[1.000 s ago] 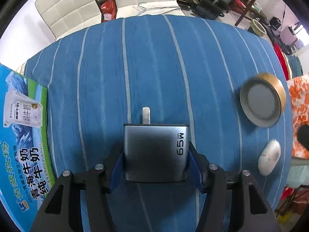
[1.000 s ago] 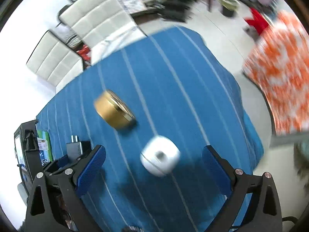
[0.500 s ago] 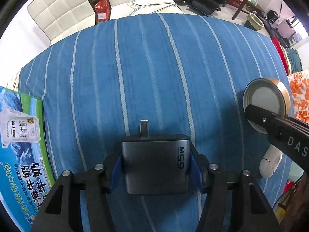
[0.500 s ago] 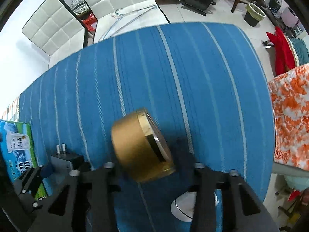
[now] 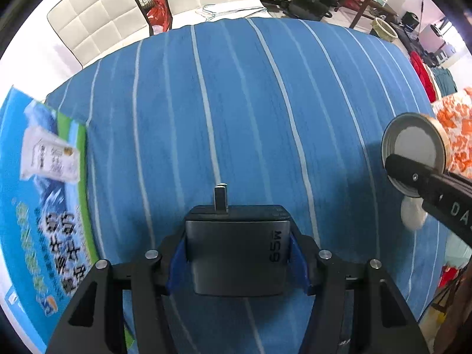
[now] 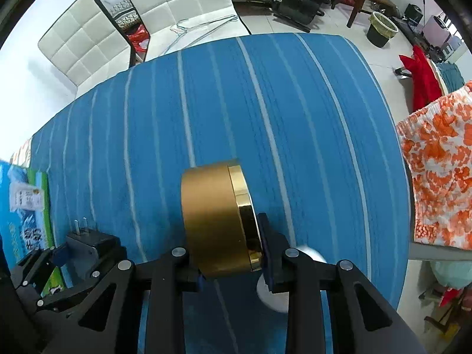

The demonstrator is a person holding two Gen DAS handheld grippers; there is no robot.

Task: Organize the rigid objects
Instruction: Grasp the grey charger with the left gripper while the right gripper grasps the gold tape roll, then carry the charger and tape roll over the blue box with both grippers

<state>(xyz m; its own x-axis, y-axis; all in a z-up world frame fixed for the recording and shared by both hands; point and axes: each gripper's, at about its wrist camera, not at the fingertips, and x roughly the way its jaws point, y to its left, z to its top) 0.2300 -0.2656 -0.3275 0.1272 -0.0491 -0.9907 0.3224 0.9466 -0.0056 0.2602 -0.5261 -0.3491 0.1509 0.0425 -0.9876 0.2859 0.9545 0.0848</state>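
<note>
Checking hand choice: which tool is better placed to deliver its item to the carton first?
Left, probably. The left tool grips the charger right beside the milk carton; the right tool, holding the gold tin, sits farther away.

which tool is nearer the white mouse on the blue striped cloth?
Right. The right tool, shut on the round gold tin, sits directly over the white mouse. The left tool, holding the grey charger, is farther along the cloth.

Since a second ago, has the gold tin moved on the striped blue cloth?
Yes. The gold tin lay on the striped blue cloth near the white mouse; now the right hand-held gripper clamps it, partly hiding the mouse.
</note>
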